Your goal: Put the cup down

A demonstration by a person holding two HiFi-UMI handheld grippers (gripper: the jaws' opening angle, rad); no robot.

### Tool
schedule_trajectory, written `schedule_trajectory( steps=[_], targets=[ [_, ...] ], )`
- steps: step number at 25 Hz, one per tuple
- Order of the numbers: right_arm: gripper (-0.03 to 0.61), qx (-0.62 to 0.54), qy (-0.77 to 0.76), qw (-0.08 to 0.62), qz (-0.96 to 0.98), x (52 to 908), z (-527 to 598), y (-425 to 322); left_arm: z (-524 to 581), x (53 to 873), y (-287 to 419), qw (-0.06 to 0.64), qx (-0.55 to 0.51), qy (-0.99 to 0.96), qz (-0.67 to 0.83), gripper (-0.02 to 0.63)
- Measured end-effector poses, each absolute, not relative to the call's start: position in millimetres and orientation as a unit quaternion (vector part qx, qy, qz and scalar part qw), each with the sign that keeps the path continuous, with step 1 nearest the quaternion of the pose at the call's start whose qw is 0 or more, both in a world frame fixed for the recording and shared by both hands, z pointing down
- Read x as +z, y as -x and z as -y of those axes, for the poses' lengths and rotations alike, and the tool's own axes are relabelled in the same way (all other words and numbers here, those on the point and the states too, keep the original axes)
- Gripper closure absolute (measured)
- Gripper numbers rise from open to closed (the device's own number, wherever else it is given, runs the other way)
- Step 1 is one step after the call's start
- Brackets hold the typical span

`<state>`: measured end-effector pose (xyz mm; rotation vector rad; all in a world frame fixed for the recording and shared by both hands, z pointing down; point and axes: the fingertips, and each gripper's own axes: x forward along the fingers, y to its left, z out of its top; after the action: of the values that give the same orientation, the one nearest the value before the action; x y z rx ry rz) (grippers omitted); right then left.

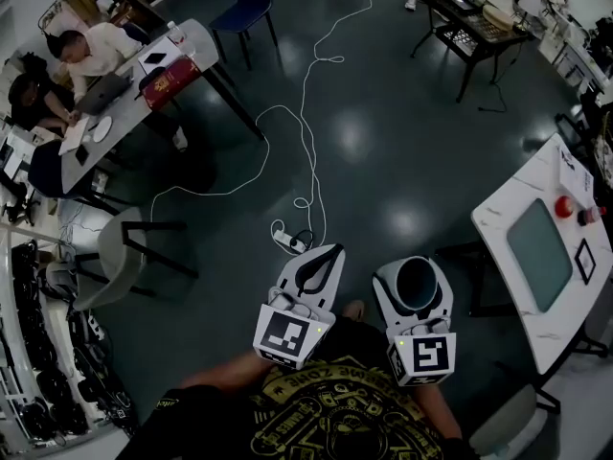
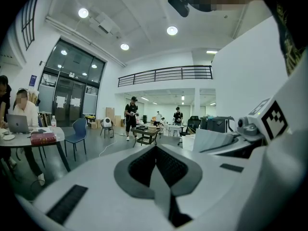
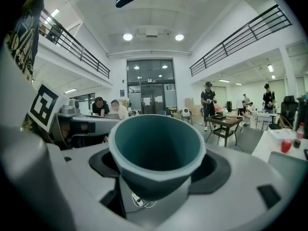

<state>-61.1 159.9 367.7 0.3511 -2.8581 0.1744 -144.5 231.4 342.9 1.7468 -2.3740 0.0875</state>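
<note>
The right tool (image 1: 415, 278) pinches a teal cup (image 3: 155, 150) between its two jaws, which stand wide and press on the cup's sides. The cup sits upright in that grip with its mouth open to the top, and the head view looks down into its dark inside. It hangs above the dark floor (image 1: 383, 142), close in front of the person's black printed shirt (image 1: 326, 415), and touches no surface.

The left tool (image 1: 329, 253) is just beside the right one, at about the same height. Its jaws are pressed together at the tips, and nothing is between them (the left gripper view shows only the dark ribbed pads meeting in a point).

A white bench (image 1: 508, 209) stands to the right, well apart from the cup. It carries a grey-green mat (image 1: 538, 255), a small red object (image 1: 565, 206) near its far end and a black square outline (image 1: 585, 260) beside the mat.

A white cable (image 1: 308, 132) snakes across the floor ahead of the tools and ends at a power strip (image 1: 290, 241), which lies just beyond the left tool's tip.

Far off at the upper left, people (image 1: 91, 51) sit at a grey bench (image 1: 196, 38) that bears a red box (image 1: 170, 77). A blue chair (image 1: 247, 3) stands near its end.
</note>
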Motion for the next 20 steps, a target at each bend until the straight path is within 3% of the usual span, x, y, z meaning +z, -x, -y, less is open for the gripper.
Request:
schedule_trajectory(
  steps=[20],
  targets=[
    [0.195,0.076,-0.223,0.13,0.963,374,-101,-4,-173,351,116,0.116,0.033,-0.63,0.767,0.603]
  ],
)
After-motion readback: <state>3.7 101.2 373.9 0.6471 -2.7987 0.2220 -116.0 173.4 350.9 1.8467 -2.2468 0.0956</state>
